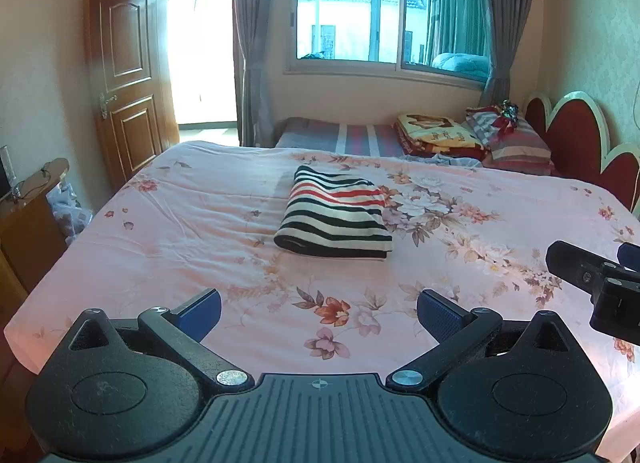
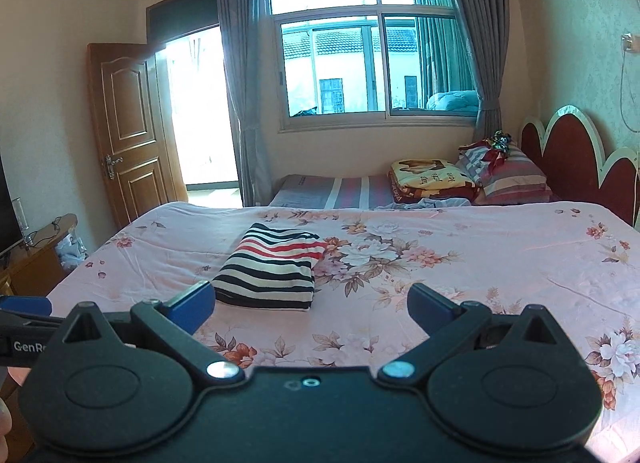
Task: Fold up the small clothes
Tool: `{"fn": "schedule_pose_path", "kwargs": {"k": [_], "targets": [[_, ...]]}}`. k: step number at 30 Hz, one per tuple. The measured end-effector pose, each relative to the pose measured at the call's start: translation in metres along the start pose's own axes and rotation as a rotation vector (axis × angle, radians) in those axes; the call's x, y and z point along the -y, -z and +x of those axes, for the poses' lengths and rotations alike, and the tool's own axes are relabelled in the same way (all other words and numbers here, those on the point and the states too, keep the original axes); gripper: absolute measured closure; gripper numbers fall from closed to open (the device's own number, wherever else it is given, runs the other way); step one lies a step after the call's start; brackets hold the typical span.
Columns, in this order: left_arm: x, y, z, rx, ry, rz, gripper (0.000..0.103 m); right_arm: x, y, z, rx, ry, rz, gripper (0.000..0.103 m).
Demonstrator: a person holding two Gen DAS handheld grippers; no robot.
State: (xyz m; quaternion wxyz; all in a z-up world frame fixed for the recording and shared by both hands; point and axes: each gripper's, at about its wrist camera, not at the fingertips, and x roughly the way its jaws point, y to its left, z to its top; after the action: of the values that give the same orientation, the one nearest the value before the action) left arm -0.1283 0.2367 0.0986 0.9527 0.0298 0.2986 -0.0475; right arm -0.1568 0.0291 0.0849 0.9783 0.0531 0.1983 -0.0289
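A striped garment, folded into a compact rectangle with black, white and red stripes, lies flat on the pink floral bedspread near the middle of the bed. The left gripper hovers above the near part of the bedspread with its blue fingers spread wide and nothing between them, well apart from the garment. The right gripper is beside it, also spread wide and empty.
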Motion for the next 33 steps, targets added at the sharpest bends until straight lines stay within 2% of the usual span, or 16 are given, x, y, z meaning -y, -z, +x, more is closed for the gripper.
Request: {"fn": "schedule_pose_path", "kwargs": {"k": [16, 33], "targets": [[-0.008, -0.003, -0.005, 0.01, -0.026, 0.001, 0.0, -0.005, 0.011, -0.001, -0.017, 0.072, -0.031, 0.001], [-0.005, -0.004, -0.002, -0.004, -0.03, 0.004, 0.0, -0.007, 0.012, 0.0, -0.031, 0.071, -0.037, 0.001]]}}
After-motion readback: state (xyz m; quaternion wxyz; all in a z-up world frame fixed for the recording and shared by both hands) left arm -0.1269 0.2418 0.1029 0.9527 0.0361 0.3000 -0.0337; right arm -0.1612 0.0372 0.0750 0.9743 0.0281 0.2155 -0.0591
